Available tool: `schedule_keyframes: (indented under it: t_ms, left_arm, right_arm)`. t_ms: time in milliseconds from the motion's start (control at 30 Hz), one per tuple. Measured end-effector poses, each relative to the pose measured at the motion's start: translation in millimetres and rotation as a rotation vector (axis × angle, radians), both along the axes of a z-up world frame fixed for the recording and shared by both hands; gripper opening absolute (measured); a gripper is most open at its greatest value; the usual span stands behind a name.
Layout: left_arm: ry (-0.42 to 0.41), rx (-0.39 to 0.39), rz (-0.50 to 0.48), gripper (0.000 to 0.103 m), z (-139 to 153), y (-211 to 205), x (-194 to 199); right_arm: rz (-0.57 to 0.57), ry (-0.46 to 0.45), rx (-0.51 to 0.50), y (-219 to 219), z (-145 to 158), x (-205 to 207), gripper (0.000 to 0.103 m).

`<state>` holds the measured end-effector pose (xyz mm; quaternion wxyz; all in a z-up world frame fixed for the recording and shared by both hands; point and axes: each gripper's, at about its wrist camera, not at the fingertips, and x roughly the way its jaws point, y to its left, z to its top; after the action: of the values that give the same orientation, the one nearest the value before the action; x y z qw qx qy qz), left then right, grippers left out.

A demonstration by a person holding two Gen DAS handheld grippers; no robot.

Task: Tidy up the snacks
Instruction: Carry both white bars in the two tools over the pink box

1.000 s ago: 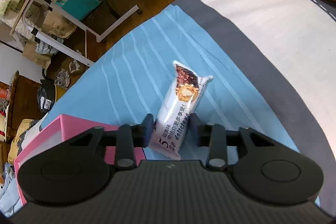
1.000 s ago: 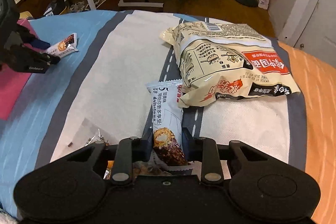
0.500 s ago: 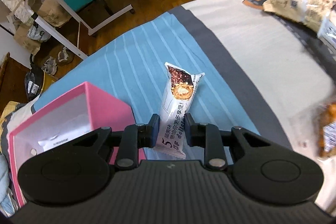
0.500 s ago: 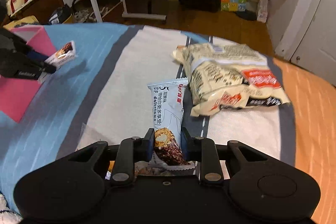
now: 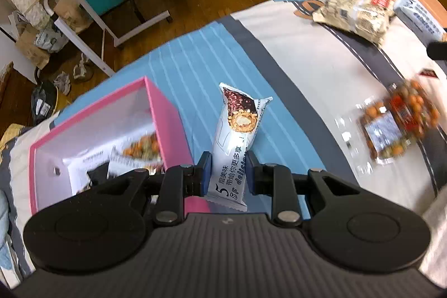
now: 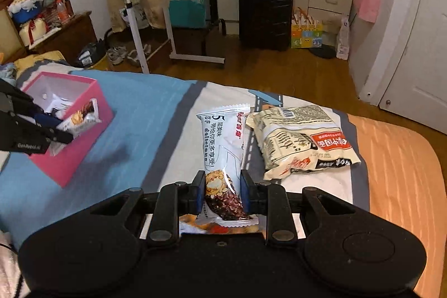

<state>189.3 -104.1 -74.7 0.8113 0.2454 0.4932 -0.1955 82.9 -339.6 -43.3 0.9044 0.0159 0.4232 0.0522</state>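
Both held bars have risen off the bed since the earlier frames, and the pink box [image 5: 164,113] now sits closer under the left one. Left hand-held gripper [image 5: 227,172] pinches a white snack bar [image 5: 236,136] just beside the box rim. Right hand-held gripper [image 6: 220,192] pinches a matching bar [image 6: 223,147] above the bed [image 6: 145,113], left of the large snack bag [image 6: 301,141].

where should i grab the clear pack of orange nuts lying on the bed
Take the clear nut pack across its narrower width near the middle, coming straight down from above. It lies flat on the bed with open space around it, so the jaws can straddle its long edges. It is blurred, so details are uncertain.
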Motion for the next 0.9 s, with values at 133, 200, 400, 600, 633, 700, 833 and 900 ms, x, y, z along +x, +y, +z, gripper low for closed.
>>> schedule_keyframes:
  t_ms: [133,200,400,600,633,700,833,900]
  left_arm:
    - [0.011,-0.02,-0.009,0.024,15,14,-22]
    - [0.009,-0.024,-0.013,0.024,22,20,-36]
    - [-0.013,-0.027,-0.007,0.024,41,39,-74]
    - [0.03,-0.094,0.062,0.024,57,77,-94]
    - [0.027,-0.099,0.071,0.024,60,83,-97]
    - [0.012,-0.099,0.099,0.024,66,98,-102]
    - [-0.017,-0.104,0.163,0.024,81,130,-102]
    - [-0.039,-0.108,0.194,0.024,88,146,-97]
  right_arm:
    - [0.043,0.027,0.028,16,6,-15,0.029]
    - [0.064,0.038,0.037,26,7,-22,0.03]
    - [0.149,0.061,0.088,59,14,-41,0.03]
    - [0.249,0.101,0.145,99,17,-48,0.03]
    - [0.258,0.104,0.152,105,18,-48,0.03]
    - [0.267,0.111,0.161,117,20,-46,0.03]
    - [0.3,0.105,0.175,142,27,-39,0.03]
    - [0.327,0.089,0.189,157,32,-33,0.03]
